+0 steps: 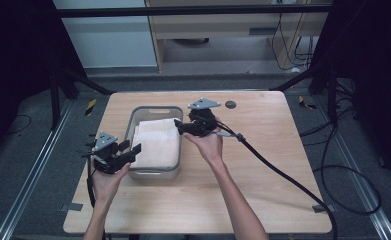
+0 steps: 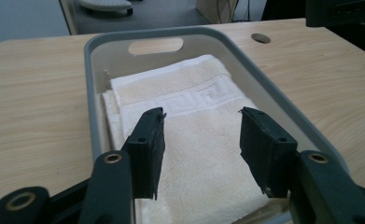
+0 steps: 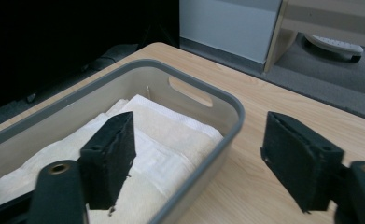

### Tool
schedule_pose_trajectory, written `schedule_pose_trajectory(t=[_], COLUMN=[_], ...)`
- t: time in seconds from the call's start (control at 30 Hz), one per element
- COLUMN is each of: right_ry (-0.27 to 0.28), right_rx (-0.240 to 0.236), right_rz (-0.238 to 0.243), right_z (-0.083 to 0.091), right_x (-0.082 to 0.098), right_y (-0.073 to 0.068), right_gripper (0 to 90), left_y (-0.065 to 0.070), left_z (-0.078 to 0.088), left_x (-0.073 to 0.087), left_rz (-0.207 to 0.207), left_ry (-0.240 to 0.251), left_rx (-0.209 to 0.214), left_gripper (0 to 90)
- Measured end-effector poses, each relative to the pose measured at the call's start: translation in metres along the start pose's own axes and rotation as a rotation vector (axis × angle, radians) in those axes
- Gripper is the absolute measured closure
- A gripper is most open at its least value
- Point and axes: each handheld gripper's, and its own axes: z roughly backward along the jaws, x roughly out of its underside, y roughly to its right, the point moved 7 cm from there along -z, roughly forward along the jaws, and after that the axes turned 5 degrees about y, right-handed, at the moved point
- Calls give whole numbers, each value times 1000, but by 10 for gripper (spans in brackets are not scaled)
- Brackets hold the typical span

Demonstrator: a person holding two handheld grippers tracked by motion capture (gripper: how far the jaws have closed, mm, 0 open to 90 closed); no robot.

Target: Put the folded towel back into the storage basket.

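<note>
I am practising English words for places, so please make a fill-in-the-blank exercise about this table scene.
1. The folded towel lies inside the grey ____.
2. The jaws of the left claw stand apart, with ____ held between them.
3. The bin stands on a ____ table.
4. In the high view, the right claw is at the bin's ____ side.

Missing words: bin; nothing; wooden; right
</note>
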Motion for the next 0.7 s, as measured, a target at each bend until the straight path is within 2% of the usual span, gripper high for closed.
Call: schedule_pose_trajectory(t=[0.1, 0.13, 0.17, 0.2, 0.23, 0.37, 0.53, 0.7], right_ry=[6, 6, 14, 14, 23, 50, 50, 41], right_rx=[5, 5, 14, 14, 21, 21, 33, 43], right_rz=[-19, -19, -13, -13, -16, -36, -40, -67], right_z=[18, 18, 31, 31, 47, 74, 104, 129], right_x=[0, 0, 1, 1, 3, 9, 30, 58], right_y=[8, 8, 15, 15, 22, 33, 49, 65], right_gripper=[201, 201, 193, 193, 182, 168, 161, 161], left_y=[7, 7, 11, 11, 15, 21, 26, 28], left_z=[1, 1, 1, 1, 2, 4, 4, 7], left_x=[-2, -2, -2, -2, -2, 0, 8, 17], left_rz=[-19, -19, -34, -34, -49, -79, -100, -120], left_ry=[12, 12, 14, 14, 13, 14, 8, -4], left_rx=[8, 8, 12, 12, 17, 23, 45, 41], left_gripper=[460, 451, 438, 428, 416, 370, 329, 310])
